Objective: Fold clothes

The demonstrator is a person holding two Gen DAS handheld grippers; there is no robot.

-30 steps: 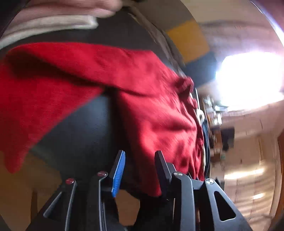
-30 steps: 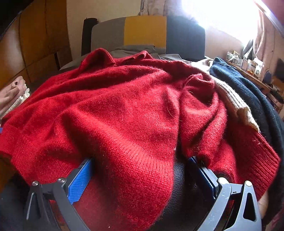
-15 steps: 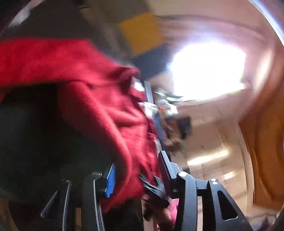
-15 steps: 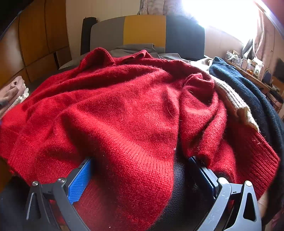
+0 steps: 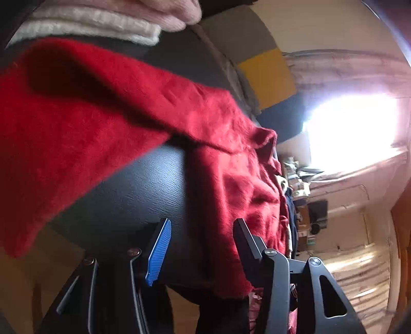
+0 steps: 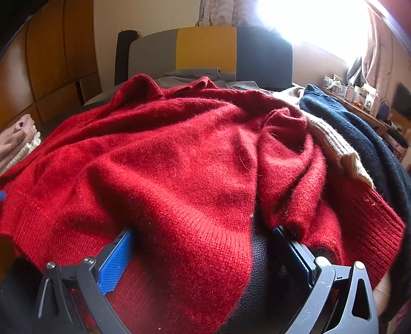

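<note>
1. Red sweater [image 6: 185, 164]: a fuzzy knit spread in loose folds over a black leather-like cushion [image 5: 133, 195], its ribbed hem draping over the near edge. In the right wrist view the collar lies at the far side and the hem at the near side, so its long axis runs away from that camera; a cuffed sleeve [image 6: 370, 221] trails to the right.
2. Left gripper [image 5: 203, 244]: its jaws have just been opening and now stand about half apart. A hanging flap of sweater lies between them against the bare jaw, while the blue pad [image 5: 160, 253] stands clear of the cloth. Compared with half a second earlier, when the fabric sat bunched between narrower jaws, this reads as a release, probably to take a new hold.
3. Right gripper [image 6: 205, 257]: jaws wide, straddling the hem fold; no pinch visible, unchanged over the last second.
4. Surroundings: a beige knit [image 6: 341, 154] and navy garment [image 6: 359, 133] lie just beside the sweater; folded pale clothes [image 5: 97, 23] are stacked at the cushion's far end. No fold is made yet.
</note>
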